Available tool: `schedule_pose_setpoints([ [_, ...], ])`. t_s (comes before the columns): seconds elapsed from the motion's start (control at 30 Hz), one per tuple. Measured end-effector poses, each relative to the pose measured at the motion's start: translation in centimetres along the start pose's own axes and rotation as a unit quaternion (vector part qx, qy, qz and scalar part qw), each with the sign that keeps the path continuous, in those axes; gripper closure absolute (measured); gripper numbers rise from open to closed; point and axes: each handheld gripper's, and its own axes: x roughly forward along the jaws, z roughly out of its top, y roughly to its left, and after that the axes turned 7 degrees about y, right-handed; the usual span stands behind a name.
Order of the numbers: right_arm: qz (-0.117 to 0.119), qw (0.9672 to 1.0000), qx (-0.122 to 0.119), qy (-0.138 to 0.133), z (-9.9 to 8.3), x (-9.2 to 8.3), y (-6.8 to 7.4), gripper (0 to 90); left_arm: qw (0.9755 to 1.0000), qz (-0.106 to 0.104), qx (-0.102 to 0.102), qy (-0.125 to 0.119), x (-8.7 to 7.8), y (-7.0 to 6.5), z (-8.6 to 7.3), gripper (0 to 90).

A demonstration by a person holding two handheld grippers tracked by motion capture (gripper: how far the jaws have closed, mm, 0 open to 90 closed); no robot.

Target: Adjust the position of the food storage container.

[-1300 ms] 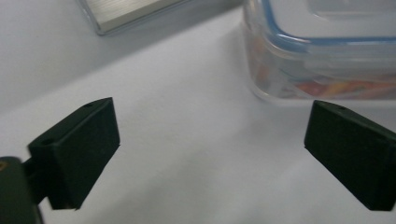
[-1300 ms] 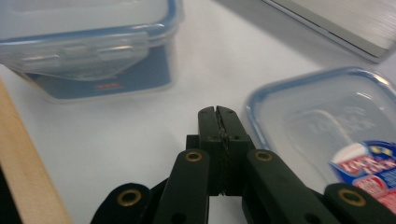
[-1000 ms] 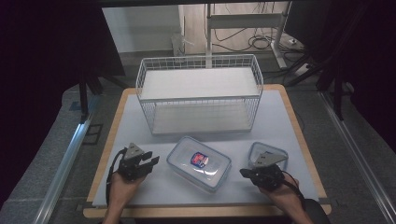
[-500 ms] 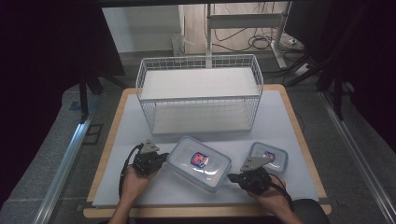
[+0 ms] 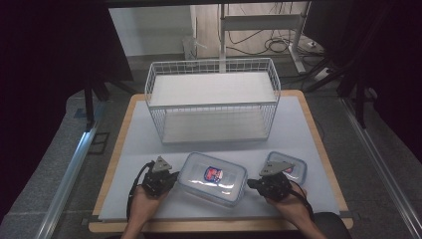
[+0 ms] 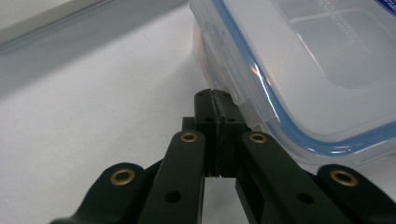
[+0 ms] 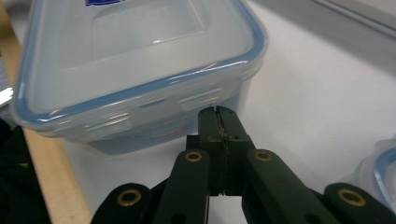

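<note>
A large clear lidded container (image 5: 213,178) with a blue seal and a label lies on the white mat near the front edge. My left gripper (image 5: 171,180) is at its left end and my right gripper (image 5: 251,184) at its right end, both pointing inward. In the left gripper view the shut jaws (image 6: 213,95) have their tip right at a side latch of the container (image 6: 317,70). In the right gripper view the shut jaws (image 7: 218,112) meet the end flap of the container (image 7: 140,51). Nothing is between either pair of jaws.
A smaller lidded container (image 5: 288,167) lies just behind the right gripper, and its corner (image 7: 380,172) is in the right gripper view. A white two-tier wire rack (image 5: 214,99) stands at the back of the mat. The wooden table edge (image 7: 46,154) runs close by.
The left gripper has slid right up to the big container's end. The right gripper has shifted a little left toward its other end. The container has stayed put.
</note>
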Motion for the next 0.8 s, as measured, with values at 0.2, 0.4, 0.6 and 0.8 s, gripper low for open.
schedule_pose_setpoints([
  [0.2,0.033,0.9994,-0.001,0.009,-1.1,-0.2,1.2,88.8,1.0000,-0.002,-0.001,0.000,-0.2,-0.3,-0.3,89.9],
  [0.4,0.035,0.9993,-0.002,0.008,-1.1,-0.4,1.7,88.9,1.0000,-0.001,-0.009,0.002,-0.4,-0.7,-0.5,90.0],
  [0.6,0.020,0.9998,0.004,0.003,-0.8,-0.5,1.3,89.0,0.9999,0.007,-0.012,0.007,-0.5,-1.1,-0.5,90.0],
  [0.8,-0.004,1.0000,0.006,0.003,-0.3,-0.3,0.6,89.1,0.9997,0.012,-0.020,0.011,-0.5,-1.6,-0.3,90.0],
])
